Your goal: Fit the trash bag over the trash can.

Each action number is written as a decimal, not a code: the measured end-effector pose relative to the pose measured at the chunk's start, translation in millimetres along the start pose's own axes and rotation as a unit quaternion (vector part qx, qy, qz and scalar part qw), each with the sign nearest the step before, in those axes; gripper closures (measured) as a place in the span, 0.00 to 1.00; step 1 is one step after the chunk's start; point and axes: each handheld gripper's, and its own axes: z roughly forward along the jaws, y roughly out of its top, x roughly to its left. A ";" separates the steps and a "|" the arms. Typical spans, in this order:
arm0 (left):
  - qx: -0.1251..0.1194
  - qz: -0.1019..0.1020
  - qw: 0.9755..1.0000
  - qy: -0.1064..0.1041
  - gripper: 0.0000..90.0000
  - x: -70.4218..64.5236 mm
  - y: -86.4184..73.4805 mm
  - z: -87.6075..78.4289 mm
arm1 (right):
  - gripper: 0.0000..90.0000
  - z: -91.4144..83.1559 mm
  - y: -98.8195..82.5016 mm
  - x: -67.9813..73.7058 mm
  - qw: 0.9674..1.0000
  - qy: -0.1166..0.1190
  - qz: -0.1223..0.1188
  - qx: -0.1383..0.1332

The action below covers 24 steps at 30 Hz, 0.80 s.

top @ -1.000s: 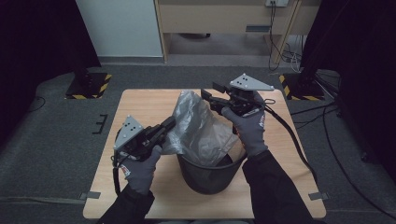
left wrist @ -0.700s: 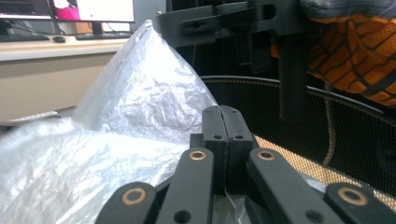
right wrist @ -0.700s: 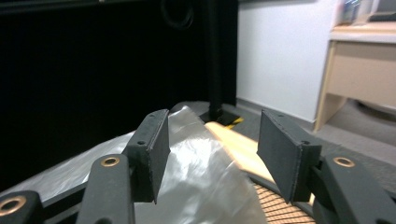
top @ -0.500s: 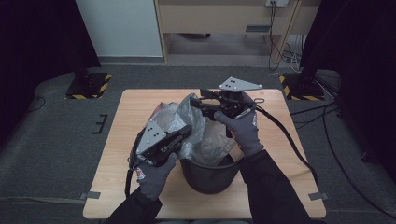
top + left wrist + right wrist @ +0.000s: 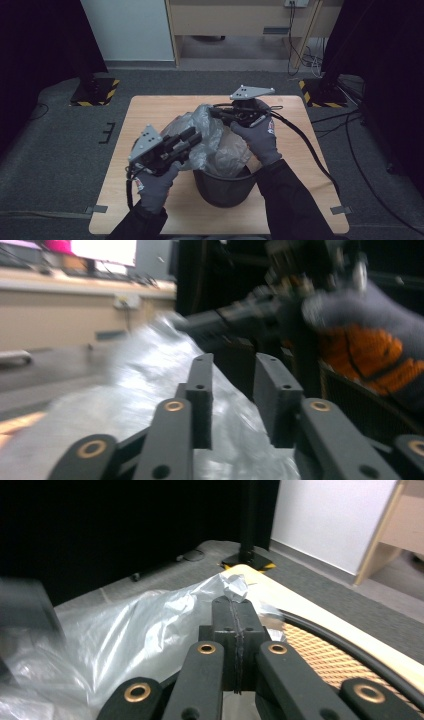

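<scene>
Lining a bin [image 5: 222, 187] with a plastic bag [image 5: 212, 142] looks like the job, roughly mid-way by my read. One black bin sits near the front-middle of the table [image 5: 150, 107]; one clear bag is bunched above its rim, partly hanging in it and not spread out. Right gripper [image 5: 220, 113] is at the far top of the bag, jaws have just been closing and are now clamped together on a pinch of film; the right gripper view shows the pads meeting with bag [image 5: 150, 625] squeezed between and a crumpled tip poking out past them. Left gripper [image 5: 192, 136] is at the bag's left side, jaws have just been opening; in the left gripper view they stand apart with a clear gap, film [image 5: 150, 405] behind and below them, nothing pinched. Done: bag on bin, one edge held. Left, I'd guess: left gripper re-grips another edge, mouth pulled wide, rim folded over bin lip, bag pushed down. Count: one bin, one bag, two grippers, two gloved hands, one table.
</scene>
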 end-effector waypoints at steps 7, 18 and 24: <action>-0.013 -0.034 0.998 0.058 0.58 25.3 7.3 -25.5 | 1.00 -6.1 -2.4 -9.5 0.999 -0.046 0.002 0.026; 0.027 -0.081 0.995 0.048 0.52 36.1 -17.7 -8.4 | 1.00 1.7 -21.0 -23.0 0.992 -0.069 0.021 0.103; 0.014 -0.094 0.995 0.033 0.62 35.7 -20.9 -5.8 | 0.99 4.5 -21.8 -23.5 0.992 -0.070 0.019 0.107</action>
